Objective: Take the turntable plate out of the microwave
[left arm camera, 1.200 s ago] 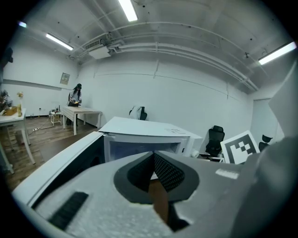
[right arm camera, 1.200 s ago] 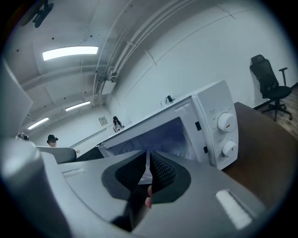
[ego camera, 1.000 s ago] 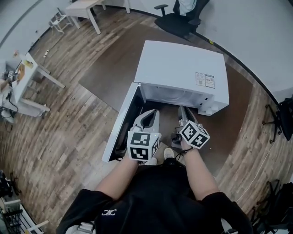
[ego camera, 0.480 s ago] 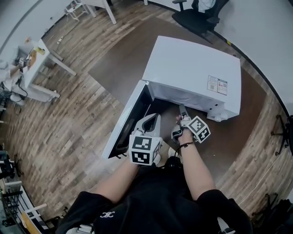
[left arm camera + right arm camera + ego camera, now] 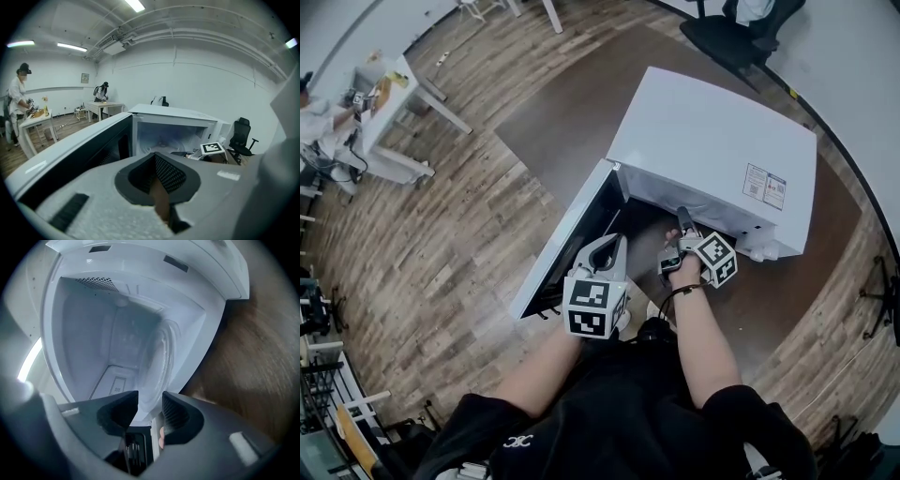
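Note:
The white microwave [image 5: 712,150] sits on a brown mat with its door [image 5: 567,248] swung open to the left. Inside, the clear glass turntable plate [image 5: 161,352] lies on the cavity floor; the right gripper view is rolled, so it appears on edge. My right gripper [image 5: 680,217] reaches into the opening, and its jaws [image 5: 149,411] stand open around the plate's near rim without pressing on it. My left gripper [image 5: 612,246] hovers in front of the open door, shut and empty [image 5: 157,173], facing the cavity [image 5: 173,136].
The brown mat [image 5: 553,122] lies on a wooden floor. A black office chair [image 5: 736,23] stands behind the microwave and a white table [image 5: 394,103] is far left. Two people [image 5: 18,103] work at tables in the background.
My right gripper has sunk, rolled and pushed forward into the microwave's opening. My left gripper has dipped a little in front of the door.

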Available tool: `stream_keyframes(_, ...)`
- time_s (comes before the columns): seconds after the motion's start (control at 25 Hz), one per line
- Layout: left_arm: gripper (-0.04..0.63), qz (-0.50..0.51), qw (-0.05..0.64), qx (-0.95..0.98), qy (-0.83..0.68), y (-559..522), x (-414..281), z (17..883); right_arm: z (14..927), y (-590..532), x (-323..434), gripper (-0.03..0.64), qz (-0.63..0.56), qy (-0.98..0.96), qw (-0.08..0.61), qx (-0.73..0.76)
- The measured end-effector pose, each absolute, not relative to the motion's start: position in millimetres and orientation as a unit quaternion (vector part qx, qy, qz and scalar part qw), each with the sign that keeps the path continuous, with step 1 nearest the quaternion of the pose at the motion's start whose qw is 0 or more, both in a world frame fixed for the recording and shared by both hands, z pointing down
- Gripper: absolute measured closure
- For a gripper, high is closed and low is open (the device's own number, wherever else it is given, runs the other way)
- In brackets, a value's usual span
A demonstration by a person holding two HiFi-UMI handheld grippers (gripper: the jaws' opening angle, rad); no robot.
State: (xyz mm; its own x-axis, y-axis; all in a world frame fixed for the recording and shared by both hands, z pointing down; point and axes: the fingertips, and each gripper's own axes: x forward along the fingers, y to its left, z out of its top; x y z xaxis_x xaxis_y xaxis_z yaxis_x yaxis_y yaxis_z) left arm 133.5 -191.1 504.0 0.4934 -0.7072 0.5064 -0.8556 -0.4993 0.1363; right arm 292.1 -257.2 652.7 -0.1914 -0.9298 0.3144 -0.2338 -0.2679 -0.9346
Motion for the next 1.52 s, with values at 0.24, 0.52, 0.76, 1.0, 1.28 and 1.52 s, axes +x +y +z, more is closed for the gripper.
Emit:
stream_keyframes(0.24, 0.584, 0.203, 0.188, 0.839, -0.469, -191, 132, 507, 659, -263, 291, 0.489, -0.578, 0.520, 0.313, -0.546)
stream_keyframes(0.52, 0.584, 0.205, 0.183, 0.834, -0.478, -193, 125, 506, 659, -263, 291, 0.488, -0.569, 0.528, 0.311, -0.548)
stream_keyframes(0.76, 0.584, 0.205, 0.173, 0.836, -0.479, -194, 125, 501, 650, -272, 290, 0.478, -0.556, 0.542, 0.310, -0.549)
stream_keyframes(1.0, 0.584, 0.207, 0.171, 0.834, -0.481, -194, 124, 501, 646, -286, 306, 0.477, -0.556, 0.530, 0.325, -0.551)
stream_keyframes(1.28, 0.584, 0.209, 0.173, 0.829, -0.489, -196, 120, 501, 644, -302, 313, 0.492, -0.559, 0.520, 0.329, -0.556)
stream_keyframes(1.52, 0.584, 0.211, 0.174, 0.826, -0.493, -195, 117, 502, 641, -316, 313, 0.482, -0.566, 0.516, 0.336, -0.548)
